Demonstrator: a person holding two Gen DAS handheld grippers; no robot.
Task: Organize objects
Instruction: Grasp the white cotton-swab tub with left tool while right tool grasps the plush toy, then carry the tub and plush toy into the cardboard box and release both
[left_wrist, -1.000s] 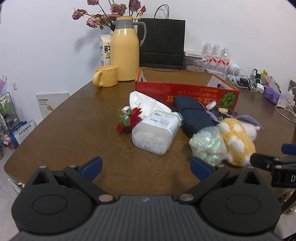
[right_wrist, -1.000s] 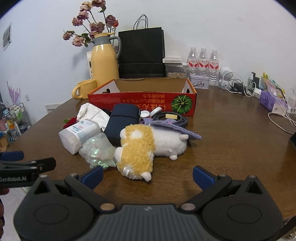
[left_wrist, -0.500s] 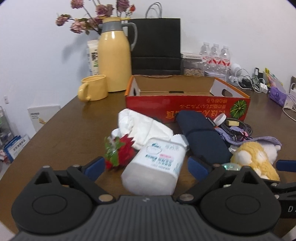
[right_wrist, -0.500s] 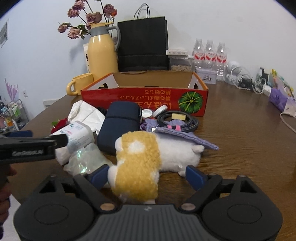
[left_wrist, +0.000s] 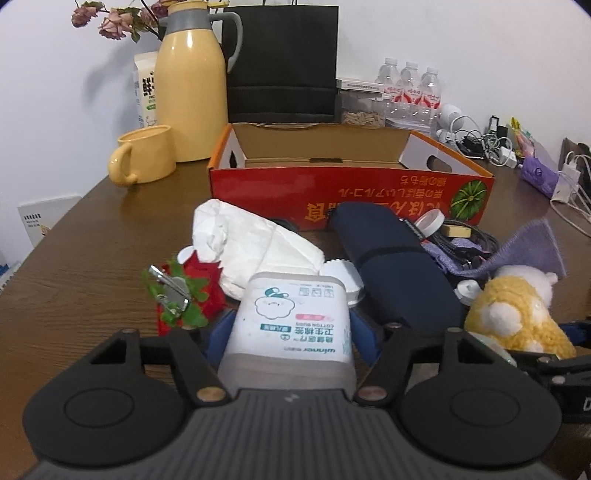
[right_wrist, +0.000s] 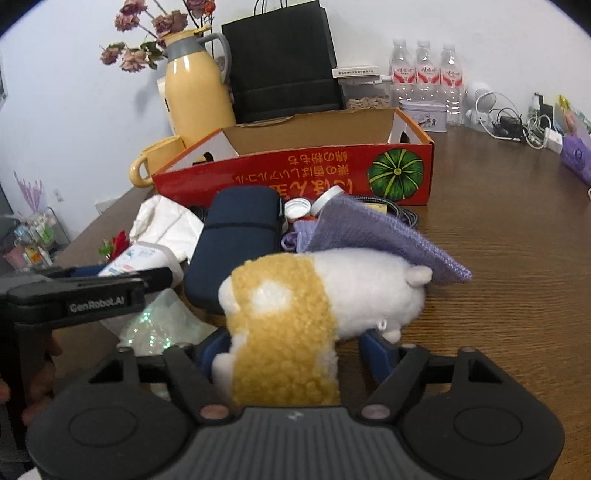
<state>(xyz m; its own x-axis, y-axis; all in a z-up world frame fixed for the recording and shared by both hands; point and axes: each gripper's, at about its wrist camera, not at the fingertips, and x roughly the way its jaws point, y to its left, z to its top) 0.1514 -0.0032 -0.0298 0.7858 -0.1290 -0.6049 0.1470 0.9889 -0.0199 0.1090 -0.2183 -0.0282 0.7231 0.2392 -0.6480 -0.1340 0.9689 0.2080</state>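
I had both jaws just closing on their picks. My left gripper (left_wrist: 290, 338) pinched the clear plastic cotton-bud tub (left_wrist: 291, 321), labelled "COTTON BUDS" and "winner". My right gripper (right_wrist: 293, 352) straddled the yellow-and-white plush toy (right_wrist: 295, 314); whether its pads pressed yet, I couldn't tell. Both lay on the brown table before the red cardboard box (left_wrist: 351, 192). Next: firm grips, lift, carry into it.

1. The right gripper (right_wrist: 293, 349) has just been closing; its blue pads (right_wrist: 376, 352) flank the yellow end of the plush toy (right_wrist: 317, 295), though contact is unclear.
2. A purple cloth (right_wrist: 373, 232) drapes over the toy's white end.
3. Behind the toy lie a navy pouch (right_wrist: 236, 236) and the red box (right_wrist: 295, 173) (open-topped).
4. The left gripper (right_wrist: 159, 275) reaches in left of the toy.
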